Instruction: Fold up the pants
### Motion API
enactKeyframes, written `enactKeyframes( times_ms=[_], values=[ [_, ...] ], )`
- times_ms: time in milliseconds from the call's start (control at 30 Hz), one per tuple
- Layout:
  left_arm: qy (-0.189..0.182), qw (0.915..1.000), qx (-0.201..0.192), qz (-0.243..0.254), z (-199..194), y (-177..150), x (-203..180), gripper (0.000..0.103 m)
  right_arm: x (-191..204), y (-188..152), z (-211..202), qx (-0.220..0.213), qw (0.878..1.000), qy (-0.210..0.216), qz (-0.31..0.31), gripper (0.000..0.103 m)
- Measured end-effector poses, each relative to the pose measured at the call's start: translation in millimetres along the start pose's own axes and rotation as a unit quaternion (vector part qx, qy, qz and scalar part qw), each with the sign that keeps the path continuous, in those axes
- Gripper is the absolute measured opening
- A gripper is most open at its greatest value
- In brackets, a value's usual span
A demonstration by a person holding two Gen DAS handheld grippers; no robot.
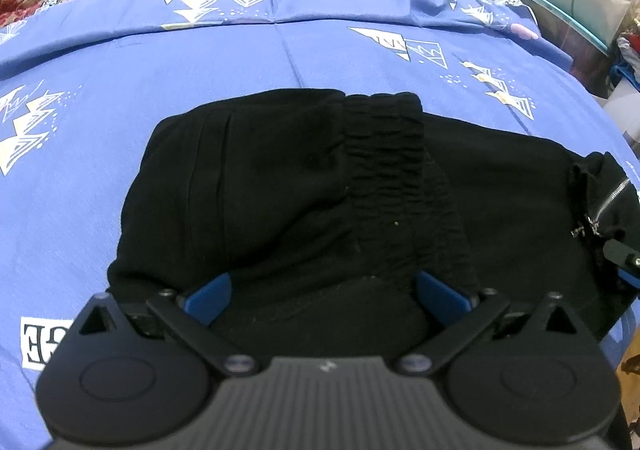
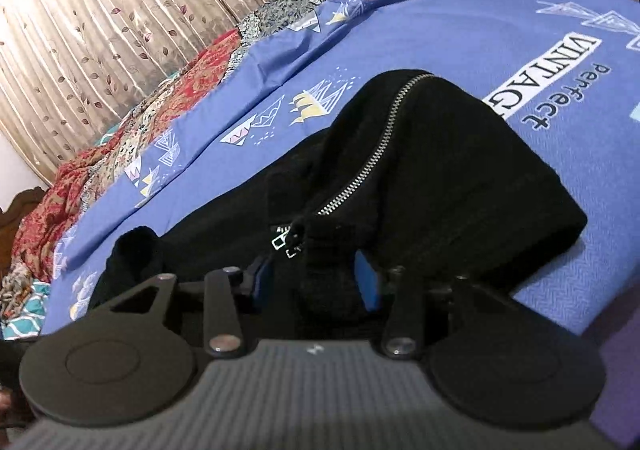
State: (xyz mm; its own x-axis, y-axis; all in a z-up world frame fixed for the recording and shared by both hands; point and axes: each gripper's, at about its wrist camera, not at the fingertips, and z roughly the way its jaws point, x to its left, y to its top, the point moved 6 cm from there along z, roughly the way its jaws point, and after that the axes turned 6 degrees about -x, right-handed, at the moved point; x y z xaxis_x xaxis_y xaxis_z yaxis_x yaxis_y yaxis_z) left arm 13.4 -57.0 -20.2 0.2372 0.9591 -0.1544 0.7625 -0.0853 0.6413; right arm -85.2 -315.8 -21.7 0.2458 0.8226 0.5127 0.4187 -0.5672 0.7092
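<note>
Black fleecy pants (image 1: 288,185) sit bunched on the blue bedsheet (image 1: 120,61), soft and floppy, so they'll sag and drag rather than slide, with the elastic waistband (image 1: 384,145) at about 12 o'clock as the thickest spot to grab. Left gripper (image 1: 324,290) has its jaws spread wide over the cloth, holding nothing. Right gripper (image 2: 316,282) is pinching a thick fold below the zipper (image 2: 372,145).
</note>
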Motion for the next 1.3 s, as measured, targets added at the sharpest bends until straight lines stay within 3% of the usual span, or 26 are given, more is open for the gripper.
enactKeyframes(
  times_ms=[700, 833, 967, 1100, 1300],
  values=[
    [-0.006, 1.0000, -0.005, 0.002, -1.7, -2.4, 1.2, 0.103, 17.3, -7.7, 10.1, -0.010, 0.997, -0.022, -0.067, 0.052],
    [-0.036, 0.9993, 0.005, -0.008, -20.0, 11.5, 7.0, 0.097, 21.7, 2.9, -0.4, -0.002, 0.998, 0.003, -0.068, 0.053],
    [-0.066, 0.9971, -0.034, 0.012, -59.7, 43.2, 9.5, 0.097, 4.5, 34.6, -38.3, -0.074, 0.996, 0.013, -0.057, 0.055],
    [-0.133, 0.9889, -0.058, 0.030, -69.1, 80.5, -33.2, 0.097, -36.1, 51.6, -51.6, -0.101, 0.994, -0.026, -0.017, 0.055],
    [-0.199, 0.9692, -0.030, 0.142, -20.1, 86.9, -161.0, 0.093, -74.6, 37.6, -48.1, -0.083, 0.995, -0.045, 0.040, 0.056]
  ],
)
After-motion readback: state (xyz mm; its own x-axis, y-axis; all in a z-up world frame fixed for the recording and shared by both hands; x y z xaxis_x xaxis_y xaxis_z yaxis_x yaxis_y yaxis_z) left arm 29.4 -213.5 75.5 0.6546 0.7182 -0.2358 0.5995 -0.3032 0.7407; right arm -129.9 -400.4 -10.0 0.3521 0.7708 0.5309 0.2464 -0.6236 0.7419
